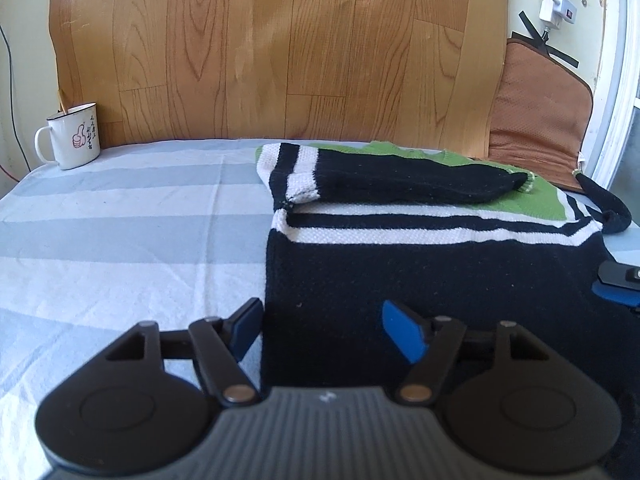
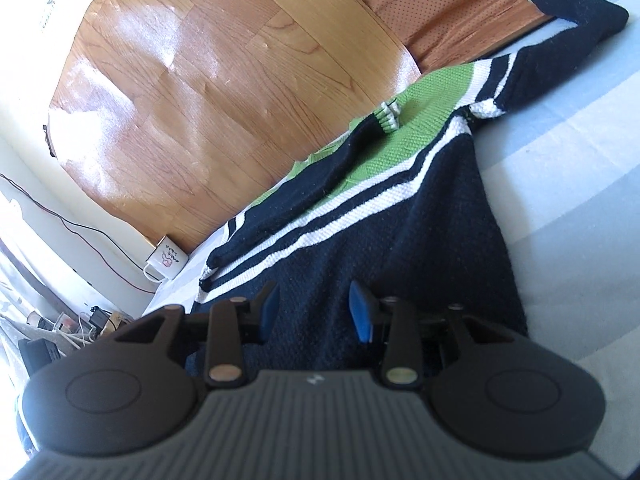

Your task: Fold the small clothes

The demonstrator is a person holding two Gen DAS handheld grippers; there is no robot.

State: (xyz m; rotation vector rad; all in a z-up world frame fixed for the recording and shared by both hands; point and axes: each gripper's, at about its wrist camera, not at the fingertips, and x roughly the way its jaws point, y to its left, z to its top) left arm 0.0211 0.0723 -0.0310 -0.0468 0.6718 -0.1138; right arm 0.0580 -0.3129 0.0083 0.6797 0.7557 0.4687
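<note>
A small knitted sweater [image 1: 420,272] lies flat on the striped sheet [image 1: 120,220]. Its body is black, with white stripes and a green chest. One black sleeve [image 1: 400,184] is folded across the chest; the other sleeve [image 2: 580,16] stretches out toward the brown cushion. My left gripper [image 1: 320,312] is open, low over the sweater's near left edge, one finger above the sheet and one above the black knit. My right gripper [image 2: 314,296] stands open over the black lower body [image 2: 360,240], with only flat knit showing between its fingers.
A white enamel mug [image 1: 72,140] stands at the sheet's far left corner. A wooden board [image 1: 280,60] leans along the back wall, and a brown cushion [image 1: 536,120] stands at the far right. Bare striped sheet lies left of the sweater. Cables and clutter [image 2: 68,328] sit beyond the bed's edge.
</note>
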